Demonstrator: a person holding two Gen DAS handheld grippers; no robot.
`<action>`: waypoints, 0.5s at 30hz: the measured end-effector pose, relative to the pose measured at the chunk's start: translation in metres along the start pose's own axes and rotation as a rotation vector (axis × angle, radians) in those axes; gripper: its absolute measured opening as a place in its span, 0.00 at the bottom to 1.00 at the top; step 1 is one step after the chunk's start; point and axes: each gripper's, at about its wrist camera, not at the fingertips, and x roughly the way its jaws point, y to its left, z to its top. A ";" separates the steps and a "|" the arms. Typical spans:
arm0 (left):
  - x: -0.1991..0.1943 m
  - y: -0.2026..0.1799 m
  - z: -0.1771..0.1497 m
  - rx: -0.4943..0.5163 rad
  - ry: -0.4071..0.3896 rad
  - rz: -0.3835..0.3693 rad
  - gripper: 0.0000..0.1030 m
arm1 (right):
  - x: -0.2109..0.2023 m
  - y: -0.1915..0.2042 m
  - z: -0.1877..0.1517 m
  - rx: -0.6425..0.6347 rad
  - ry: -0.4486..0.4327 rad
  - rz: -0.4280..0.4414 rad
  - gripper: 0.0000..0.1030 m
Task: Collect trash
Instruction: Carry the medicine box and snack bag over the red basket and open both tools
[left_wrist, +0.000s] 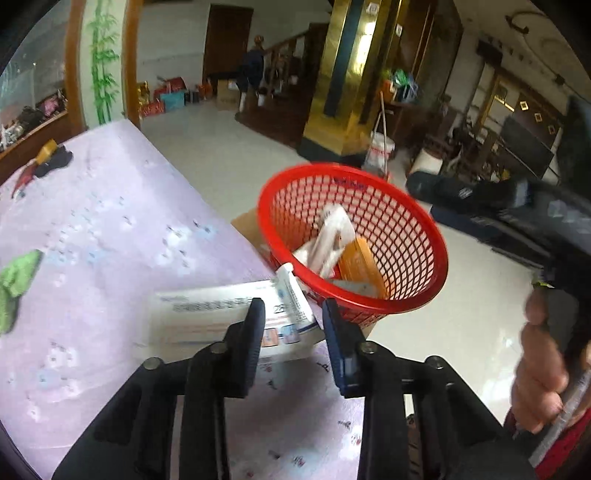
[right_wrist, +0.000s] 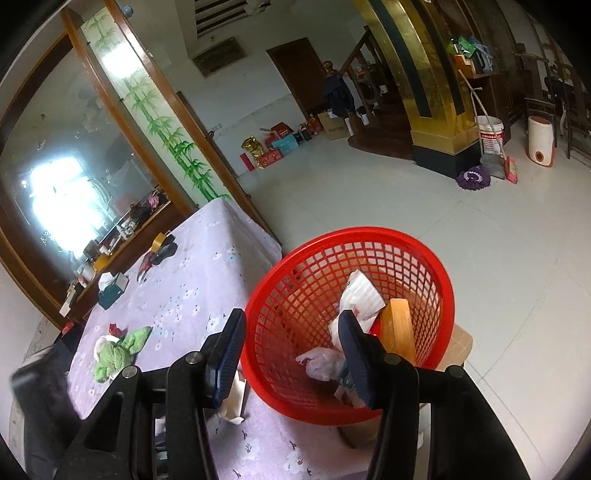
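Note:
A red mesh basket (left_wrist: 391, 221) leans beside the table's edge, seemingly on a cardboard box (right_wrist: 460, 341). It holds white packaging (right_wrist: 360, 295), an orange box (right_wrist: 399, 325) and a crumpled bag (right_wrist: 321, 363). A white tube (left_wrist: 293, 295) lies on a flat white carton (left_wrist: 207, 314) at the corner of the purple-clothed table (left_wrist: 110, 229). My left gripper (left_wrist: 293, 314) is open; its fingers straddle the tube and carton end, and a gap shows beside the tube. My right gripper (right_wrist: 291, 332) hovers open before the basket's near rim (right_wrist: 255, 373), gripping nothing.
A green cloth (right_wrist: 118, 350), a teal tissue box (right_wrist: 110, 288), yellow tape (right_wrist: 160, 242) and a dark rag (left_wrist: 55, 162) lie on the table. A person's hand (left_wrist: 535, 350) shows at the right. Tiled floor (right_wrist: 369, 192) spreads beyond, with a gold pillar (right_wrist: 432, 92) and bucket (right_wrist: 489, 134).

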 end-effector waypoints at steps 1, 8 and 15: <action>0.003 0.001 -0.002 -0.004 0.002 0.009 0.22 | -0.001 0.000 -0.001 -0.007 0.000 -0.001 0.54; -0.018 0.005 0.002 -0.026 -0.055 0.074 0.09 | -0.007 -0.008 -0.001 0.002 -0.010 -0.004 0.54; -0.056 -0.013 0.029 0.020 -0.187 0.060 0.09 | -0.014 -0.015 0.003 0.027 -0.031 0.009 0.54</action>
